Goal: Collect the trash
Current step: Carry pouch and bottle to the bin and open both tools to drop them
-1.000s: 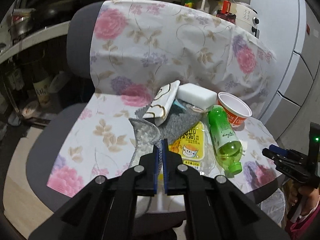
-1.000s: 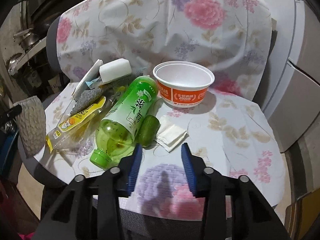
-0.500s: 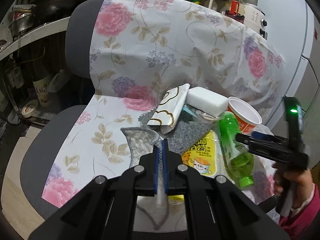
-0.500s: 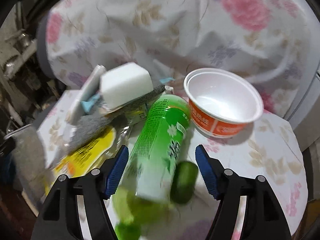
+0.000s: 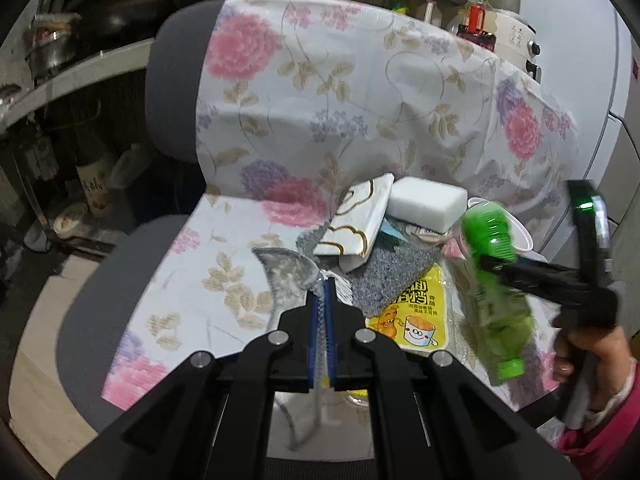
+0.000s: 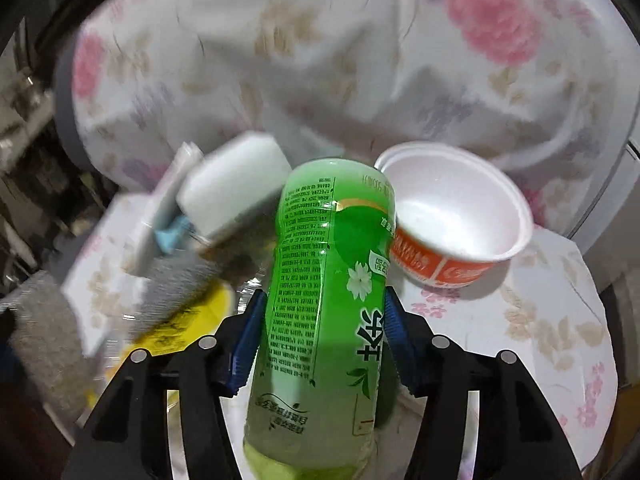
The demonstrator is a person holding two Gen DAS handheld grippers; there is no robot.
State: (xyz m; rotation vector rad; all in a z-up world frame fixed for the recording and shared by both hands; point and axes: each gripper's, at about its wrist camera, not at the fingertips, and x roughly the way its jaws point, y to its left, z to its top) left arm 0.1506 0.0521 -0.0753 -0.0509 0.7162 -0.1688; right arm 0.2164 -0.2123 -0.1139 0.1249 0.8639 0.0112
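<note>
Closing on the green bottle [image 6: 328, 300], right gripper [image 6: 324, 344] fingers clamp it, bottle between them; left gripper [image 5: 320, 320] clenched on grey cloth [image 5: 286, 276]. Bowl [image 6: 460, 216] at 2 o'clock, sponge [image 6: 232, 188], yellow wrapper [image 5: 412, 312] left.

Left wrist cam: sits back near the chair seat [image 5: 168, 280]'s front edge, looks down and fwd toward the chair back, wide on the whole pile. Right wrist cam: much closer, over the seat's right side, angled down; green bottle [image 6: 324, 300] fills its centre. Both share bottle [image 5: 494, 276], white sponge [image 5: 428, 202] [image 6: 236, 184], orange bowl [image 6: 456, 216], floral cover [image 5: 360, 92].
</note>
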